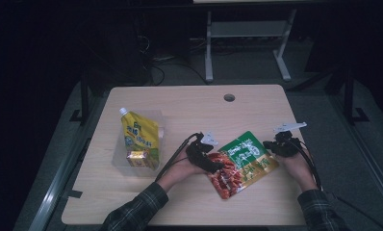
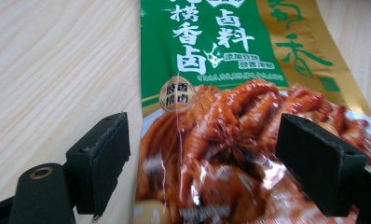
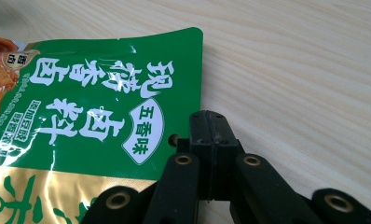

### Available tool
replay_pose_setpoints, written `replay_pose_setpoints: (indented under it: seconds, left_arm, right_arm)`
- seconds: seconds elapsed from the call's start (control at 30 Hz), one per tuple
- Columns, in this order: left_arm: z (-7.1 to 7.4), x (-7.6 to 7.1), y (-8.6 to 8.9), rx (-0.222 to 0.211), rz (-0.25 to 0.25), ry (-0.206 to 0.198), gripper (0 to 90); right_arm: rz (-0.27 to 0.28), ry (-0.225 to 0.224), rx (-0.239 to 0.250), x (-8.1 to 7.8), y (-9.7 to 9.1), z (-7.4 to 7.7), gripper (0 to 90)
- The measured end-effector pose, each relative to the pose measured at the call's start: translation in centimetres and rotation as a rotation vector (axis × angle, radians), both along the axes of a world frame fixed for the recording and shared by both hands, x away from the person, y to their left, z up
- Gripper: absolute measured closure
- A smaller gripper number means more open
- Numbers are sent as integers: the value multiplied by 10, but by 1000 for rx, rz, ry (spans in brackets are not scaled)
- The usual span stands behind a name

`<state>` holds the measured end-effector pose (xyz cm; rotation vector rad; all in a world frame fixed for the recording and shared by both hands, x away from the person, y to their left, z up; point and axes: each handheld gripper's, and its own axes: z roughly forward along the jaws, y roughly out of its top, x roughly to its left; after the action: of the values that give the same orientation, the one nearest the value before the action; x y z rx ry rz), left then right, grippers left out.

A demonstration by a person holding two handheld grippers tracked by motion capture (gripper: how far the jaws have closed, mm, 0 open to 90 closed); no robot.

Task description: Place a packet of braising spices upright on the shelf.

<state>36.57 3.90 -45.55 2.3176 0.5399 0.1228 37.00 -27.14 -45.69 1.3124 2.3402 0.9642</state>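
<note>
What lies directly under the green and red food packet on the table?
The packet lies flat on the wooden table, whose bare top shows all round its edges. Whether anything thin sits beneath it cannot be seen, because the packet covers that patch.

Wooden table, white metal frame behind, dark room.

A flat foil seasoning packet lies face up on the counter, at about five o'clock from its centre. Its green and gold end points toward two o'clock, its red food-picture end toward seven; it looks sealed.
</note>
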Motion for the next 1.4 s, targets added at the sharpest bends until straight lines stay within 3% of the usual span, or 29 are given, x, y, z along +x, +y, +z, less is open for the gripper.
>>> replay_pose_setpoints:
  seconds: [0.17,0.33,0.47,0.63,0.83,1.2,1.33,1.4]
  left_arm:
    - [-6,10,-6,8,4,11,170]
    - [-12,13,-11,15,-17,54,176]
    - [-13,11,-13,8,-30,48,198]
    - [-11,10,-15,38,-46,35,231]
    - [-8,6,-18,74,-59,13,379]
    - [-3,3,-27,115,-63,-3,799]
    - [-3,3,-26,88,-39,7,883]
    - [-2,5,-23,71,-32,34,893]
  right_arm:
    - [2,10,2,0,0,-1,898]
    - [10,25,-6,1,1,-2,898]
    - [19,38,-11,1,3,-4,899]
    - [30,59,-19,1,6,-7,899]
    - [24,70,-6,1,7,-8,900]
    - [36,72,-5,1,9,-8,900]
    - [42,69,-11,0,10,-7,899]
    - [48,69,-14,0,10,-7,898]
